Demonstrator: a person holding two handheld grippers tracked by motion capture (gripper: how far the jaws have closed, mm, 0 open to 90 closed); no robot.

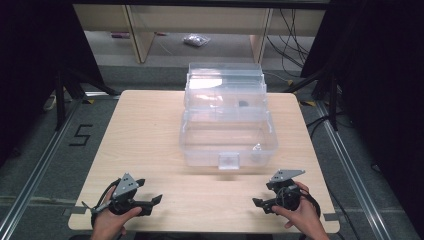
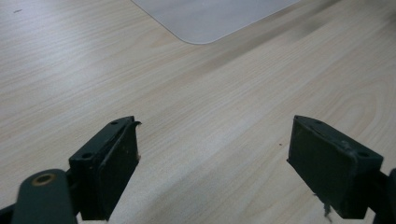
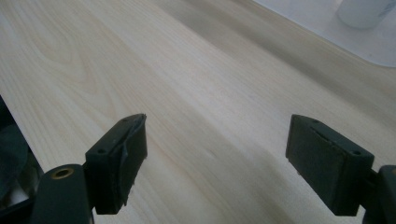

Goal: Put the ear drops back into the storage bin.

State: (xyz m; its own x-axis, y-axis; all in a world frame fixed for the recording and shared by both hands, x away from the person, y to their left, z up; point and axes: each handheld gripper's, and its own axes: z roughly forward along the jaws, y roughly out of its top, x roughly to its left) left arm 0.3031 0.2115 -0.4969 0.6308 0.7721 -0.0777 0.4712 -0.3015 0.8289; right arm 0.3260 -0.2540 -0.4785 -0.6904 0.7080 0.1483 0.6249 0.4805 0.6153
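Both hands hold their tools near the table's (image 1: 150, 130) front edge, left gripper (image 1: 150, 201) and right gripper (image 1: 261, 202) jaws apart, empty; the clear box (image 1: 227, 135) sits beyond bare wood.

A laboratory recording station. A pale wood-grain table (image 1: 145, 145) stands on a grey floor between metal floor rails (image 1: 30, 170), beyond the person's left hand-held gripper (image 1: 150, 200). A black taped numeral "5" (image 1: 80, 135) marks the floor (left of that gripper). Black curtains (image 1: 30, 60) flank the table; loose black cables (image 1: 292, 37) lie far ahead of the right hand-held gripper (image 1: 260, 201).
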